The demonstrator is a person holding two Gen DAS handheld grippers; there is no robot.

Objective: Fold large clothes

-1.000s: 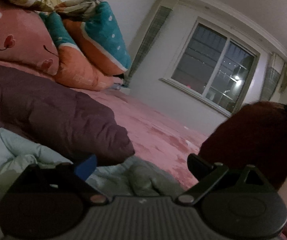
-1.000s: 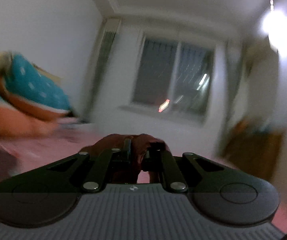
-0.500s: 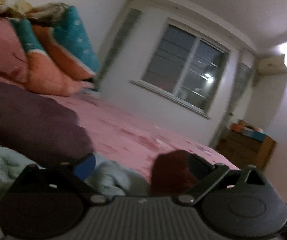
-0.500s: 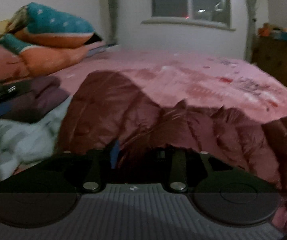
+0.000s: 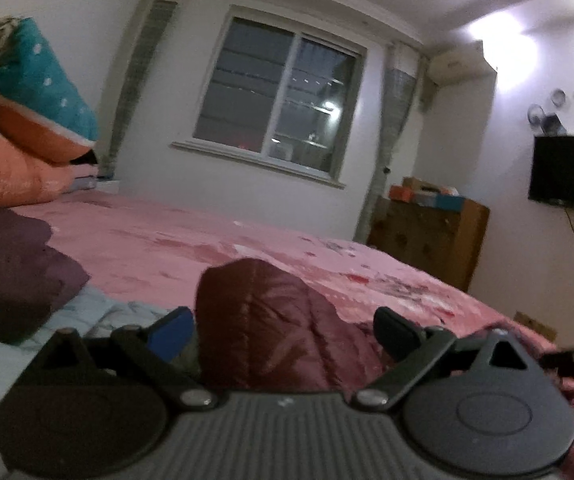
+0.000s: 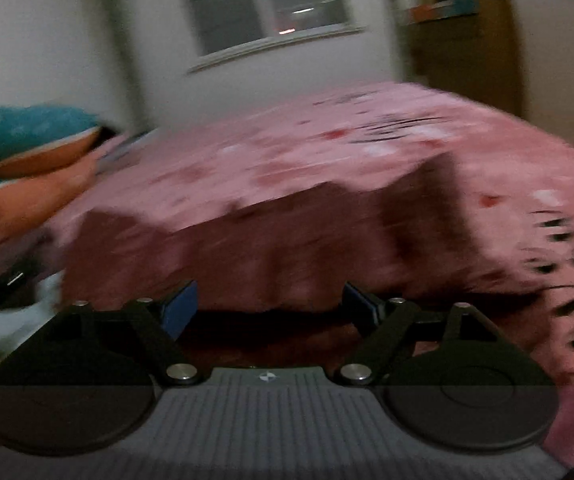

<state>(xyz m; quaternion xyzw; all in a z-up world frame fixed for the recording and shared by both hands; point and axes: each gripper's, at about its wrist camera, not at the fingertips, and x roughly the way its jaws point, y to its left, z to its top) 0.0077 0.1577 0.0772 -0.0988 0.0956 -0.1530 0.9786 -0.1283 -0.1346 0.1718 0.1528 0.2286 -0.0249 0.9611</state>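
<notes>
A dark maroon puffer jacket [image 5: 271,320] lies on the pink bed [image 5: 191,240]. In the left wrist view it sits between and just ahead of the spread fingers of my left gripper [image 5: 283,332], which is open and holds nothing. In the blurred right wrist view the same jacket [image 6: 271,248] is spread flat across the bed. My right gripper [image 6: 271,312] is open at its near edge with nothing between the fingers.
A purple garment [image 5: 11,272] and a pale blue one [image 5: 99,312] lie on the bed at the left. Orange and teal pillows [image 5: 27,128] are stacked at the bed's head. A wooden cabinet [image 5: 431,236] stands by the window wall, and a wall television [image 5: 567,172] hangs at the right.
My right gripper has opened and let go of the maroon jacket, which now lies flat on the bed. My left gripper has swung right and stays open.
</notes>
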